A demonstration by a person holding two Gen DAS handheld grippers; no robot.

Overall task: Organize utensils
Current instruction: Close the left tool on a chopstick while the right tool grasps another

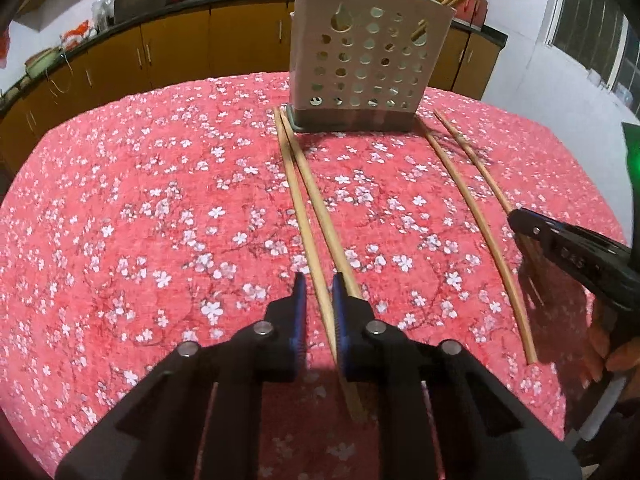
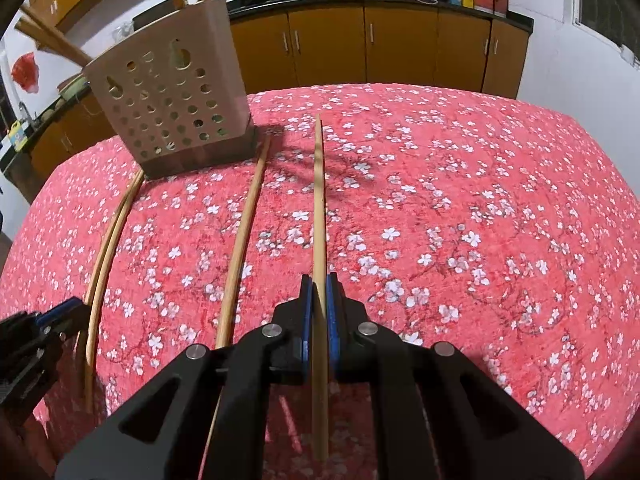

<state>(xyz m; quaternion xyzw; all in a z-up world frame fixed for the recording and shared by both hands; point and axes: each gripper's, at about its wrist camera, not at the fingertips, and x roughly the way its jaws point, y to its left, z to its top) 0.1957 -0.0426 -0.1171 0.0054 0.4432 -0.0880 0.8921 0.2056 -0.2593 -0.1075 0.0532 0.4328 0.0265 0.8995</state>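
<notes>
Fingers of the left hand-held gripper [image 1: 318, 292] are shut on one bamboo chopstick [image 1: 310, 216] of a pair lying on the table [image 1: 120, 220]. Beyond its tips stands the perforated utensil holder [image 1: 360, 64]. To its right the right hand-held gripper [image 2: 319, 292] is clamped on another chopstick [image 2: 319, 200], with a fourth chopstick [image 2: 244, 232] just left of it. These sticks look light, stiff and smooth, likely to pivot or slip; holding near the thick end seems steadier.
</notes>
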